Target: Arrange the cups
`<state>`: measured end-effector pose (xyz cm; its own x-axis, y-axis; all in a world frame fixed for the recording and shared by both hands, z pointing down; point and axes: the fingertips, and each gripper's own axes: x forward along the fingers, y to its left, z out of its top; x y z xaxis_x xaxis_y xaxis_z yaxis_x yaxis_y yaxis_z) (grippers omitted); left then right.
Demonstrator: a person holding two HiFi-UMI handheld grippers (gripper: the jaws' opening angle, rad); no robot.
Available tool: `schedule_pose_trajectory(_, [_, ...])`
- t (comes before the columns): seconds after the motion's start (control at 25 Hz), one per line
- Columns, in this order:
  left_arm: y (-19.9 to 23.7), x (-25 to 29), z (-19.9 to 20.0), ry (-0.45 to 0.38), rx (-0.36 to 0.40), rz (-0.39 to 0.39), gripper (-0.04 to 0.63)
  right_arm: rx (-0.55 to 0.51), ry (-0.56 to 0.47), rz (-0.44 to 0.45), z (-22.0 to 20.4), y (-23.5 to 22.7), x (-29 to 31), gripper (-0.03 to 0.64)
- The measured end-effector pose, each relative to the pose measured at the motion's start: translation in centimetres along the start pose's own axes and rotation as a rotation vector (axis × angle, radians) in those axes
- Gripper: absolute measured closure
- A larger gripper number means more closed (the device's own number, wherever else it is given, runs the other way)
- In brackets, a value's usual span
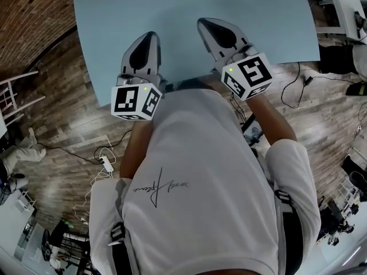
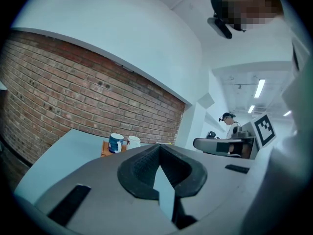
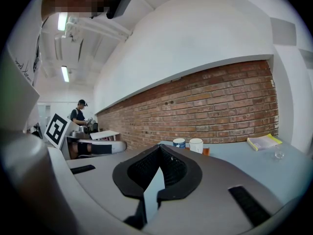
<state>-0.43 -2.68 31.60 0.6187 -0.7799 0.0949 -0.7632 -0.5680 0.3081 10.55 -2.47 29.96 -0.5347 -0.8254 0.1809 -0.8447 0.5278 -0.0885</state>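
A blue cup (image 2: 116, 142) and a white cup (image 2: 133, 141) stand side by side on an orange tray (image 2: 105, 151) at the far end of the light blue table (image 1: 189, 4). The right gripper view shows the same blue cup (image 3: 179, 142), white cup (image 3: 196, 145) and tray (image 3: 206, 151). My left gripper (image 1: 152, 34) and right gripper (image 1: 200, 20) hover over the table's near edge, far from the cups. Both point roughly level. Each has its jaws together with nothing between them, as their own views show for the left gripper (image 2: 159, 145) and the right gripper (image 3: 159, 146).
A yellow book (image 3: 264, 142) and a small clear glass (image 3: 279, 154) lie on the table right of the cups. A brick wall (image 3: 220, 106) runs behind the table. Another person (image 2: 229, 124) stands at a far bench. Cables and a power strip (image 1: 106, 164) lie on the wooden floor.
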Motion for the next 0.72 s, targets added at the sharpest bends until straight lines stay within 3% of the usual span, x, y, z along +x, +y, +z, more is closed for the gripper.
schedule_pose_trajectory(0.72, [0.43, 0.60, 0.02, 0.003, -0.003, -0.007, 0.588, 0.011, 0.011, 0.007, -0.36, -0.19, 0.55, 0.598])
